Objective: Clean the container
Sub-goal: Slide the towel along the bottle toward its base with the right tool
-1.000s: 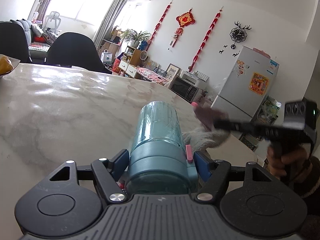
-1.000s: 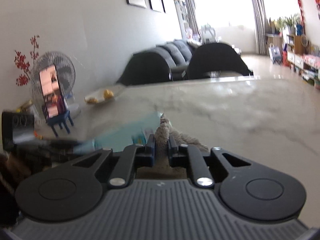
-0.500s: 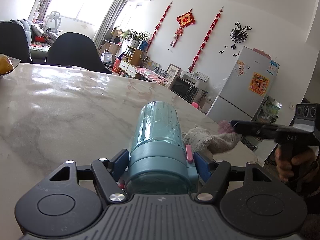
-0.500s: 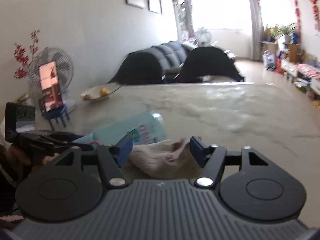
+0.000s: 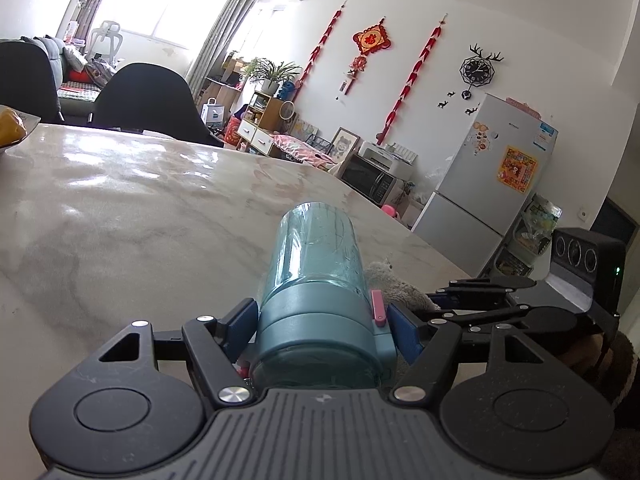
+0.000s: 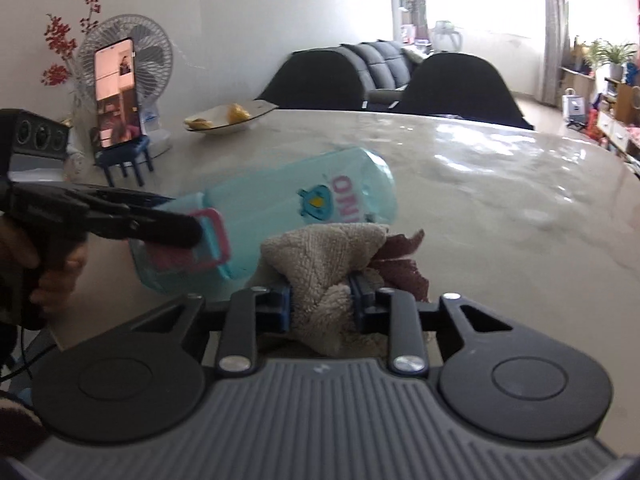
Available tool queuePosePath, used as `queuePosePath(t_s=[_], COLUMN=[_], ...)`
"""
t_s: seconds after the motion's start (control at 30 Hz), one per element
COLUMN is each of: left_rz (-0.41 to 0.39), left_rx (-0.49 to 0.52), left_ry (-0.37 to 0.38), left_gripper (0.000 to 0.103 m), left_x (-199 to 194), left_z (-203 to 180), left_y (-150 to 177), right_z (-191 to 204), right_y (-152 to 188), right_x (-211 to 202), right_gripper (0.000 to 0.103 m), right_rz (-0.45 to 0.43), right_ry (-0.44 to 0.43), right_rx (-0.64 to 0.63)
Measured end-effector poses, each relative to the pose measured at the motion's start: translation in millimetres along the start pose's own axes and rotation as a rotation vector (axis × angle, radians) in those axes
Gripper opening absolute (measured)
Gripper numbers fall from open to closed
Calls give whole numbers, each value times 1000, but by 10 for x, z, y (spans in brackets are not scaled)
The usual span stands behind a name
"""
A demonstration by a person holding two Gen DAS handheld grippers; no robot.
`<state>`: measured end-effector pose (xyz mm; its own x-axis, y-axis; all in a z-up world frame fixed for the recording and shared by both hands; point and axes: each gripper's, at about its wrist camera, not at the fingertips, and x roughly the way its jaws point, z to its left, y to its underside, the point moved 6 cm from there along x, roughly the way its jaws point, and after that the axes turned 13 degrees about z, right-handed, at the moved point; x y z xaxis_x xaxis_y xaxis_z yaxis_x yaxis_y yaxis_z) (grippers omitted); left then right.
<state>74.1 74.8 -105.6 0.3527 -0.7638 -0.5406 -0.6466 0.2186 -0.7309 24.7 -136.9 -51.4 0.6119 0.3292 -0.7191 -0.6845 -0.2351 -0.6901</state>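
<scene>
A translucent teal bottle (image 5: 320, 280) with a teal lid and pink latch lies on its side over the marble table (image 5: 120, 208). My left gripper (image 5: 322, 320) is shut on its lid end; it also shows in the right wrist view (image 6: 168, 224). The bottle (image 6: 288, 208) has a cartoon print. My right gripper (image 6: 320, 304) is shut on a beige and maroon cloth (image 6: 332, 260), held against the bottle's side. The cloth (image 5: 394, 284) shows just right of the bottle in the left wrist view, with the right gripper (image 5: 436, 304) beside it.
A plate of yellow food (image 6: 228, 118), a phone on a small blue stand (image 6: 118, 96) and a white fan (image 6: 124, 52) stand at the table's far left. Two black chairs (image 6: 452, 88) are behind the table. A fridge (image 5: 492, 172) is off to the right.
My right gripper opened half a second ago, then closed again on the cloth lower and nearer the bottle's lid end. The left gripper and bottle stayed still.
</scene>
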Motion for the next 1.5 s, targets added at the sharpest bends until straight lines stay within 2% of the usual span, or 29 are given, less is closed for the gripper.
queuePosePath(t_s=[0.27,0.5,0.63,0.83,1.03,1.37,1.5], left_rz=[1,4,7,7,7,-6,-14], left_rx=[2,11,16,18,16,15,9], left_ry=[0,-8,-11,-13,-12,-36,-37], left_gripper=[73,73,73,73,73,73,74], left_x=[-18,-9,-20,-24,-28,-47,-62], left_z=[-12,-50,-44,-54,-58,-106,-102], left_y=[8,20,40,36,31,59,77], right_z=[-31,-308,-297,-58,-105,-388,-481], right_y=[-41,-110,-111,-87,-110,-153,-171], right_x=[45,136,69,-85,-41,155,222], right_gripper=[26,26,26,26,26,27,28], right_rz=[-11,-36,-33,-35,-30,-15,-19], right_ry=[-17,44,16,-93,-88,4,7], right_rx=[31,120,150,124,136,184,198])
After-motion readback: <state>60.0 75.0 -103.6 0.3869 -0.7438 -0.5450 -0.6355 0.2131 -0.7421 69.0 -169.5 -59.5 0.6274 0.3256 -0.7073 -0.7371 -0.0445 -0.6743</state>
